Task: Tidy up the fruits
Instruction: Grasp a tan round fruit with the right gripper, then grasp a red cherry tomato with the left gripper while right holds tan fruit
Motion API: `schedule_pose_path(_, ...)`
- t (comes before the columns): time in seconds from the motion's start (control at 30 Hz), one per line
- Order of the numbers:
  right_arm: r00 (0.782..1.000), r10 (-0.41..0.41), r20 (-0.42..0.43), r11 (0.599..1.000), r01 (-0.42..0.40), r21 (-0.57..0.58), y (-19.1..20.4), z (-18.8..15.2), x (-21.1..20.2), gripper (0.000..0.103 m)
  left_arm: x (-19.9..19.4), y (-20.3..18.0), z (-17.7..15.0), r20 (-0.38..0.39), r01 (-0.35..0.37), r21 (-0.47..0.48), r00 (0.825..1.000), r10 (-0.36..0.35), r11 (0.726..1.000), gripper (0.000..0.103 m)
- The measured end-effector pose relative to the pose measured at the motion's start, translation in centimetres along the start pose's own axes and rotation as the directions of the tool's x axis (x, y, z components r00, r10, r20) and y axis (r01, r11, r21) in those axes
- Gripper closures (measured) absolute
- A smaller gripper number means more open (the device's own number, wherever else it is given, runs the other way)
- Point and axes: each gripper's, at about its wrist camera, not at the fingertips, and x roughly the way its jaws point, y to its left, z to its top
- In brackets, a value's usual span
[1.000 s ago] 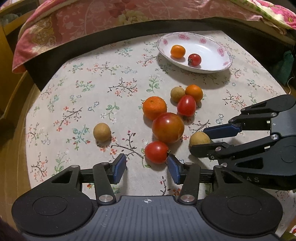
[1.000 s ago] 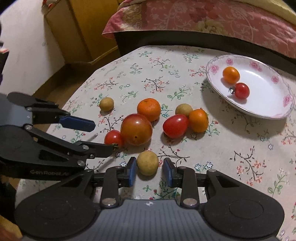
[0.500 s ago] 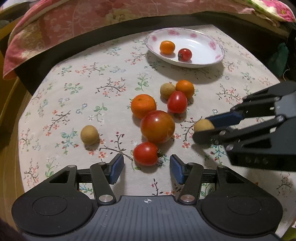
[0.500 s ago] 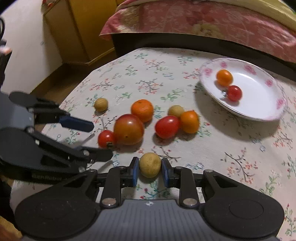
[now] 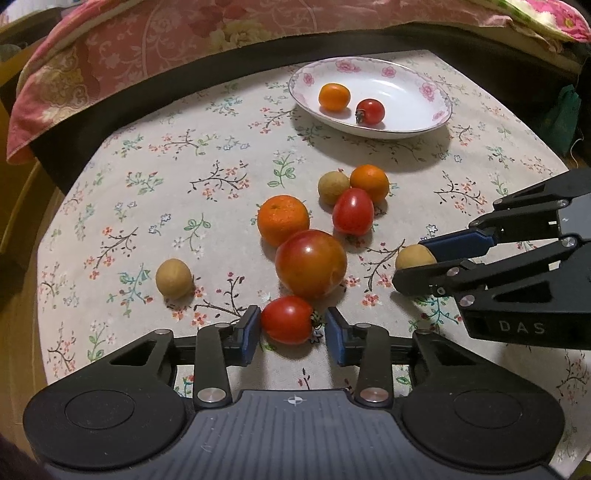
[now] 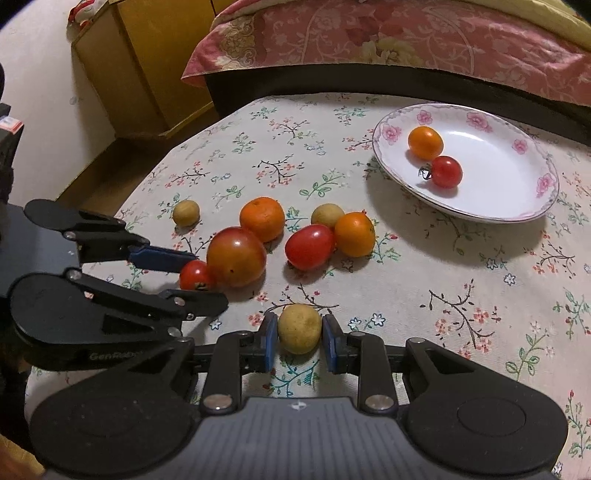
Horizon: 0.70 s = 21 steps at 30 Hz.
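A small red tomato (image 5: pixel 287 319) lies on the desk (image 5: pixel 166 192) between the pads of the left tool (image 5: pixel 291 334); the left pad touches its skin, while a narrow gap shows at the right pad, beside the green stem, so the tool is partly closed around it but not yet pinching. Just behind it, touching, sits a large red-orange tomato (image 5: pixel 311 263), and behind that a mandarin (image 5: pixel 283 220). Farther back an oval red tomato (image 5: pixel 352 211), a small tan fruit (image 5: pixel 333 187) and a small orange fruit (image 5: pixel 369 183) cluster together. Another tan fruit (image 5: pixel 173 278) lies alone to the left, well apart from the rest.

The right tool (image 6: pixel 298 341) pinches a tan round fruit (image 6: pixel 299 328), both blue pads pressed against its sides. Whether that fruit rests on the cloth or is lifted, I cannot tell.

At the far side of the desk stands a white plate (image 6: pixel 517 206) with pink flowers on its rim; it holds an orange fruit (image 6: pixel 425 142) and a cherry tomato (image 6: pixel 446 171), just beside each other. A floral cloth covers the desk. Beyond it lies a bed with a pink patterned quilt (image 6: pixel 369 33), and a yellow wooden cabinet (image 6: pixel 147 66) stands by the wall.
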Motion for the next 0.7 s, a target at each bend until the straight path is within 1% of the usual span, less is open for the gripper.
schedule_pose_path(0.13,1.0,-0.005,-0.001,1.0,0.005,-0.003,0.1,0.0,0.2,0.076,-0.3,-0.2,-0.1,0.003,0.011,0.004,1.0,-0.011,1.0,0.058)
schedule_pose_path(0.37,1.0,-0.012,-0.005,1.0,0.012,-0.012,0.2,-0.2,0.0,0.076,-0.9,-1.4,-0.3,-0.004,0.054,0.024,0.999,-0.054,0.998,0.057)
schedule_pose_path(0.47,1.0,-0.014,-0.006,1.0,0.014,-0.019,0.1,-0.4,-0.1,0.076,-0.5,-1.8,-0.6,-0.019,0.056,0.041,0.998,-0.055,0.998,0.057)
schedule_pose_path(0.7,1.0,-0.022,-0.006,0.999,0.022,-0.048,0.2,-0.6,-0.1,0.076,-0.3,-1.8,-0.8,-0.013,0.051,0.048,0.999,-0.051,0.998,0.056)
